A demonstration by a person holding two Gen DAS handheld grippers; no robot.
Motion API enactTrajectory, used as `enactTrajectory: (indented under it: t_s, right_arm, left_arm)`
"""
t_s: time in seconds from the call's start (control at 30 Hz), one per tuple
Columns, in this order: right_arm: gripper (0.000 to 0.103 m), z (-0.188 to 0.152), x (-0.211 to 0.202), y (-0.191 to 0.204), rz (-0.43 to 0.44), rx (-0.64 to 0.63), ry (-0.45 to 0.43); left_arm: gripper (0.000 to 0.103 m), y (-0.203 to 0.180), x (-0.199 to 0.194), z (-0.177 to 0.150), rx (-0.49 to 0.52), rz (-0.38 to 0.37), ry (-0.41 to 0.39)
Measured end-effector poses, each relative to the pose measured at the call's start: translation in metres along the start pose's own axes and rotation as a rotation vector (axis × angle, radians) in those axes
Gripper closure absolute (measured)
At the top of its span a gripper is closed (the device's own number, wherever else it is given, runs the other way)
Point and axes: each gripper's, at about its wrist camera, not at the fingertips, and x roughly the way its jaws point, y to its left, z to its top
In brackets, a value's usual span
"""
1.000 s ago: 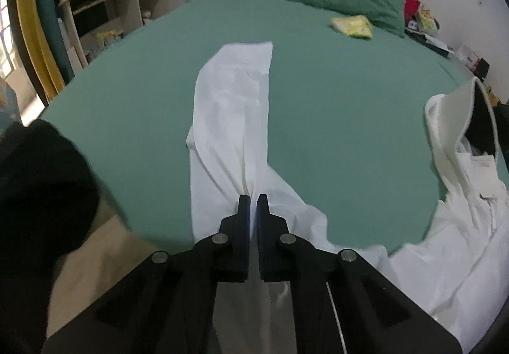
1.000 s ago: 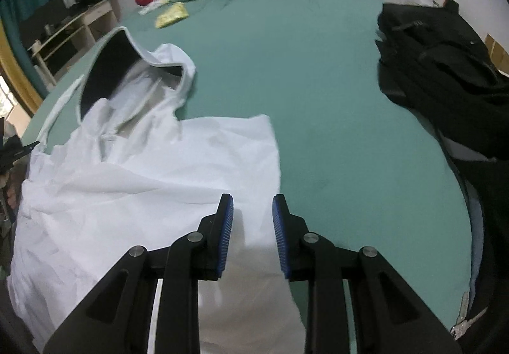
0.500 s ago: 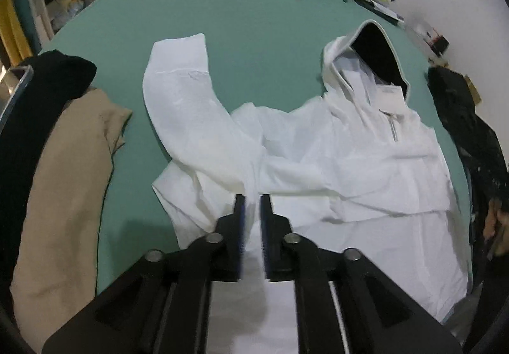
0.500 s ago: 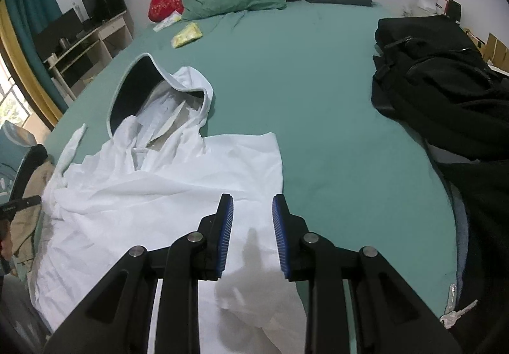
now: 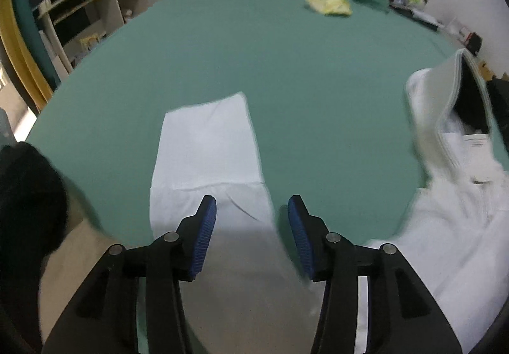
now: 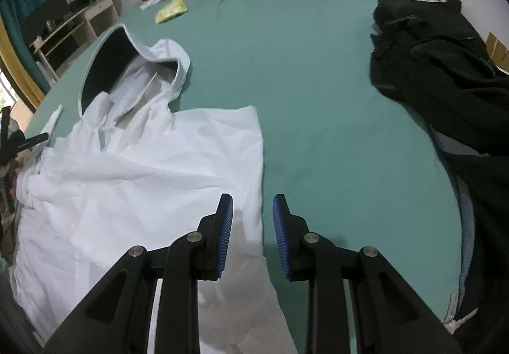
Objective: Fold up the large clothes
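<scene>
Lying under both tongs, white hoodie (image 6: 133,169), left tongs (image 5: 252,236) just opened, right tongs (image 6: 253,236) apart

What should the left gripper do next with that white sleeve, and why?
Probably lower and close on the sleeve to fold it across the hoodie body. The left gripper has just been opening, its pads clear of the cloth, and the sleeve lies stretched out flat on the bed.
</scene>
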Motion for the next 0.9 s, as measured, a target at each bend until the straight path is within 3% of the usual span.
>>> enactTrajectory:
  t_s: [0.07,0.13,0.17,0.3,0.4,0.63,0.77,0.9]
  right_arm:
    - [0.078,0.001,0.004,0.002,0.001,0.0,0.006]
    - [0.078,0.002,0.006,0.004,0.02,-0.004,0.006]
    - [0.078,0.001,0.006,0.005,0.026,-0.006,0.003]
    - [0.078,0.0,-0.006,0.008,0.048,-0.011,-0.019]
    - [0.078,-0.002,-0.029,0.004,0.081,0.026,-0.07]
    - [0.078,-0.017,-0.073,-0.014,0.145,0.122,-0.138]
    - [0.077,-0.023,-0.093,-0.034,0.196,0.192,-0.178]
    - [0.077,-0.032,-0.106,-0.055,0.236,0.256,-0.206]
  left_arm:
    - [0.055,0.01,0.0,0.0,-0.019,-0.032,-0.023]
    - [0.098,0.014,-0.006,0.0,-0.011,-0.035,-0.022]
    - [0.101,0.017,-0.01,0.0,-0.018,-0.044,-0.03]
    - [0.101,0.025,-0.054,0.003,-0.073,-0.058,-0.145]
    - [0.101,0.018,-0.112,0.011,-0.1,-0.097,-0.268]
    - [0.101,-0.068,-0.234,0.024,-0.013,-0.202,-0.458]
    - [0.101,-0.135,-0.276,0.018,0.063,-0.271,-0.502]
    - [0.101,-0.2,-0.285,-0.004,0.14,-0.343,-0.458]
